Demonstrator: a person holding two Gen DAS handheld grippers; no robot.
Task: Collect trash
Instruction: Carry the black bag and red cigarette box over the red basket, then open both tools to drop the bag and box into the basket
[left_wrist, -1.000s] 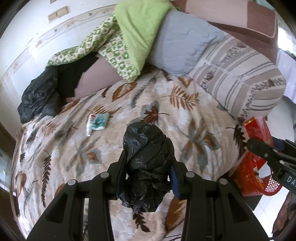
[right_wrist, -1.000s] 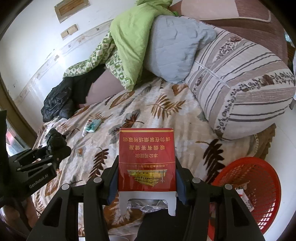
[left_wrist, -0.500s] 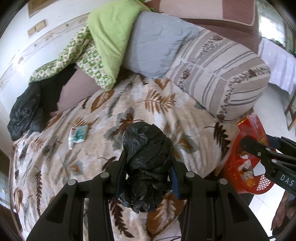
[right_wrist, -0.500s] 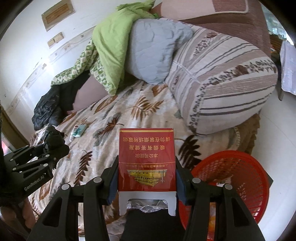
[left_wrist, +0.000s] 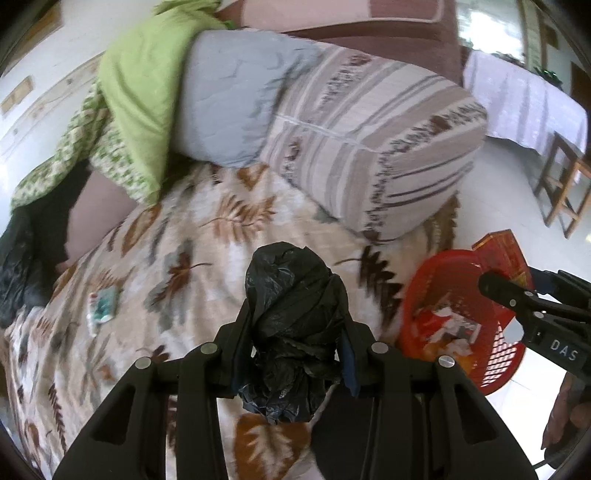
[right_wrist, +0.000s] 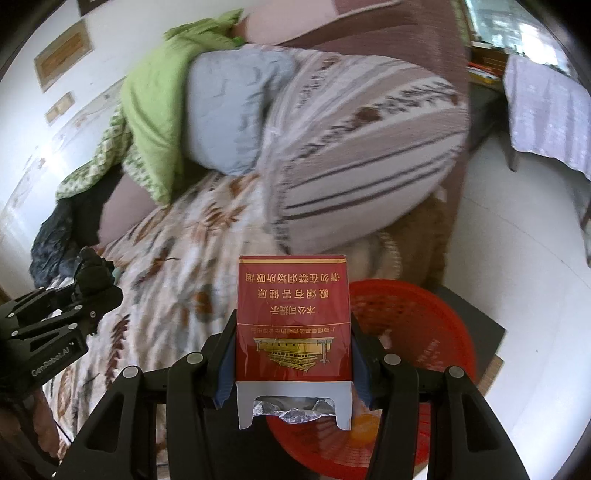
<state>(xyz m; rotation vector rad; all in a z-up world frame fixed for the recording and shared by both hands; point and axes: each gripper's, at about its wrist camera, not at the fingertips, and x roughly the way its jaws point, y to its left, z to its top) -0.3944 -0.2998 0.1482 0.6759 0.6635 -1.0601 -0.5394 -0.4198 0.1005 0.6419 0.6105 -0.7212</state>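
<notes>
Black crumpled plastic bag (left_wrist: 293, 325) is pinched between the two fingers of my left gripper (left_wrist: 293, 354), the pads pressed into its sides, and it is held above the beige bedspread with a brown leaf print (left_wrist: 207, 258). To the far left on that bedspread lies a small teal and white packet (left_wrist: 103, 304), well apart from the bag. Further left, at the edge of the bed, sits a dark heap of black material (left_wrist: 14, 266), which I cannot identify. Behind the bag, a green quilt (left_wrist: 144, 77), a grey quilted pillow (left_wrist: 229, 99) and a striped beige bolster (left_wrist: 373, 147) are stacked along the head of the bed. To the right, on the floor just beside the bed, stands a round red plastic mesh basket (left_wrist: 491, 354) containing scraps of red and white waste. My right gripper (right_wrist: 293, 354) is closed on a red cigarette box with gold lettering (right_wrist: 293, 317), one finger against each narrow side; the white open end with crumpled foil faces the camera. In the right wrist view, the box is held over the near-left part of the basket (right_wrist: 424, 332), above its rim.
</notes>
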